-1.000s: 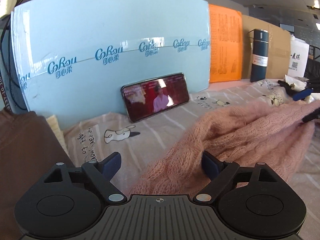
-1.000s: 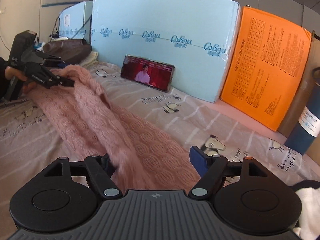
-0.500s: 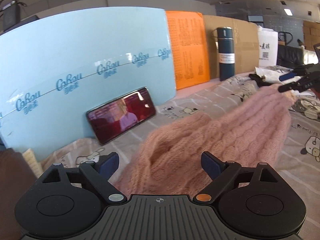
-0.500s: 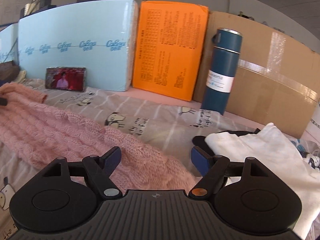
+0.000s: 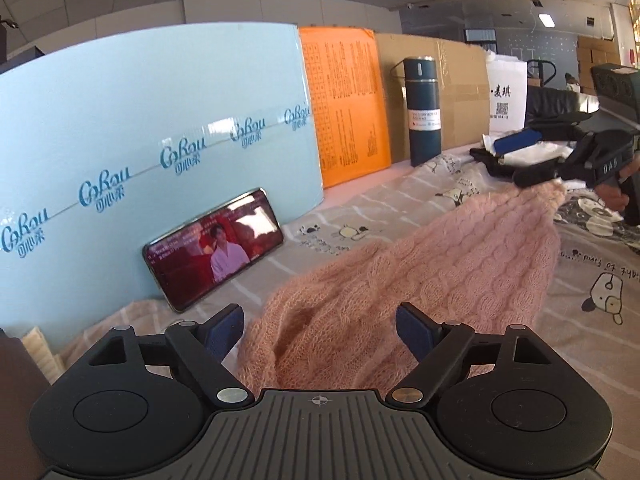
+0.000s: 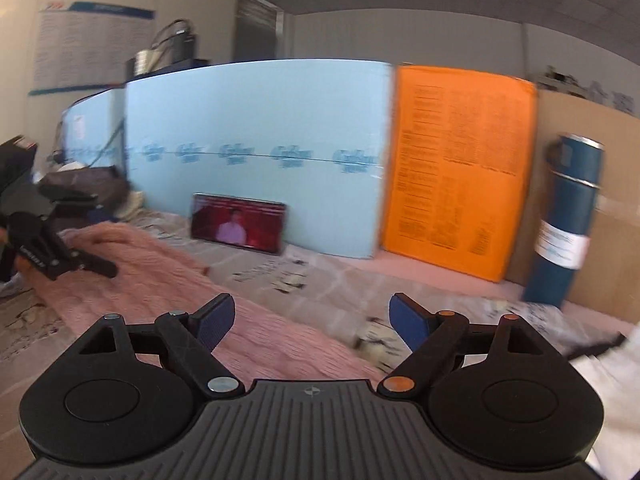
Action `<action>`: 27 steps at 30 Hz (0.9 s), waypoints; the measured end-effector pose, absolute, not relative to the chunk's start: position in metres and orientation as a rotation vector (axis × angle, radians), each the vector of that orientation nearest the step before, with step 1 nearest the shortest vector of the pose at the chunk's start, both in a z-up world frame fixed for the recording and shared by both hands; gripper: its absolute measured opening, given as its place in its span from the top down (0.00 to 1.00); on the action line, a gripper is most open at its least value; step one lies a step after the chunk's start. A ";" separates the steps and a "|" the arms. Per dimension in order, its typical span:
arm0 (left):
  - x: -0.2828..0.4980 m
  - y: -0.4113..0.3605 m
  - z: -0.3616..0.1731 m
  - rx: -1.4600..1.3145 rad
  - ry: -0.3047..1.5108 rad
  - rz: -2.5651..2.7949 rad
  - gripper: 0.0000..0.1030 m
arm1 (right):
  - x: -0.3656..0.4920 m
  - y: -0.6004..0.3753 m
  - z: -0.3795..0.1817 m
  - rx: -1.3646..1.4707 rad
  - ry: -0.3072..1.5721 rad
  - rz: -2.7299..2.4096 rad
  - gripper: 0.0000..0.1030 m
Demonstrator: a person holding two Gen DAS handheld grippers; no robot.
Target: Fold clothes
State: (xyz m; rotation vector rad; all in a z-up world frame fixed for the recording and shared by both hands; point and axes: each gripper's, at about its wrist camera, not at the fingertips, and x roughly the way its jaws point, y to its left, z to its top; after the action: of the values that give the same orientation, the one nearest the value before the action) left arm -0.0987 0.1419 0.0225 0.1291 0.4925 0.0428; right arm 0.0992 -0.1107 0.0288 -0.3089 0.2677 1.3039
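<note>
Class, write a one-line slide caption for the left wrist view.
Open left gripper over a pink knitted sweater on a printed bedsheet, phone propped behind.

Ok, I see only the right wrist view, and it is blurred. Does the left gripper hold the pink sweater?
Observer: No. In the left wrist view the left gripper has its jaws wide apart. The pink cable-knit sweater bulges up between them and is not pinched.
Operator: And how does my right gripper look from that side?
Observer: The right gripper is open too, and its lower finger is at the sweater's far end.
Operator: Is there something behind it that I cannot see?
Observer: Yes, a white paper bag with a QR code stands to the right of the dark blue flask, outside your frame.
</note>
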 end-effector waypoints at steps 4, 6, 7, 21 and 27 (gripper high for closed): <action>-0.106 0.150 0.033 0.066 0.466 0.003 0.17 | 0.062 -0.041 0.023 -0.471 0.232 1.530 0.28; -0.107 0.162 0.040 -0.011 0.435 0.001 0.17 | 0.050 -0.015 0.018 -0.518 0.224 1.580 0.37; -0.105 0.170 0.041 -0.061 0.430 0.005 0.17 | 0.046 -0.002 0.015 -0.539 0.221 1.597 0.40; -0.062 0.195 0.018 -0.245 0.590 -0.249 0.41 | 0.056 0.007 0.004 -0.497 0.166 1.631 0.89; -0.060 0.176 0.019 -0.159 0.637 -0.465 0.86 | 0.057 -0.001 0.011 -0.416 0.123 1.627 0.92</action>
State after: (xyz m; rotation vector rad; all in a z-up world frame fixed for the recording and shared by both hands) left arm -0.0597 0.1761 0.0191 -0.1588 0.6367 -0.4649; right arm 0.0568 -0.0015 0.0115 -0.4155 0.1229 1.6271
